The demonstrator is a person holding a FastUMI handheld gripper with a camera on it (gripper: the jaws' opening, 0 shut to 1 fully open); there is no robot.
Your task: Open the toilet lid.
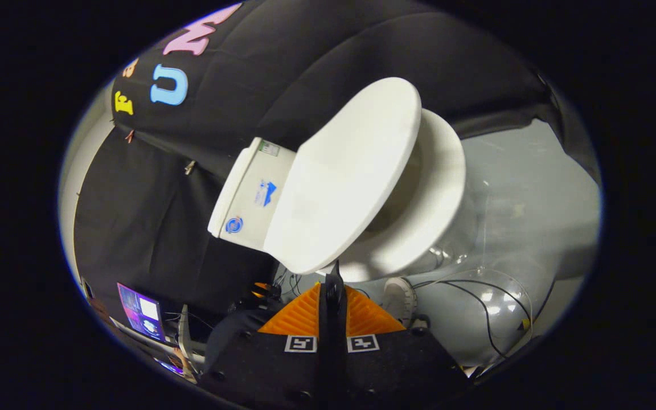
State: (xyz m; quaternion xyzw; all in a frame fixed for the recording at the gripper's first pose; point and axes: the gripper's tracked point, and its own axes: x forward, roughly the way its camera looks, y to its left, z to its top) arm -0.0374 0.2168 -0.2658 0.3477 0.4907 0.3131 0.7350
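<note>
Gripper has its 2 fingers pressed together w/ no gap showing, tips right at the lid edge; they look closed under or against that edge, not pinching it, so lid seems to ride on the tips rather than be clamped. Lid is partly raised: front edge well off the seat, hinged end by the tank, bowl opening showing in the gap between lid and seat. Whole view is rolled, so the toilet lies tilted across it. Judgement: step in hand is the lift, roughly mid-swing. To do it well: keep tips tucked under the rim, push along the arc around the hinge, not straight away from the seat; go slow as lid nears the tank so it leans back w/o slamming or bouncing fwd. Smooth plastic rim could slip off closed tips if angle gets too steep, so rotate the wrist w/ the lid. Don't catch the seat w/ it. Counts: 1 lid, 1 seat, 1 tank, 2 fingers, 1 shoe just beyond the fingers, 1 lit screen off to the side, a few cables on the floor, exact no. unclear.
</note>
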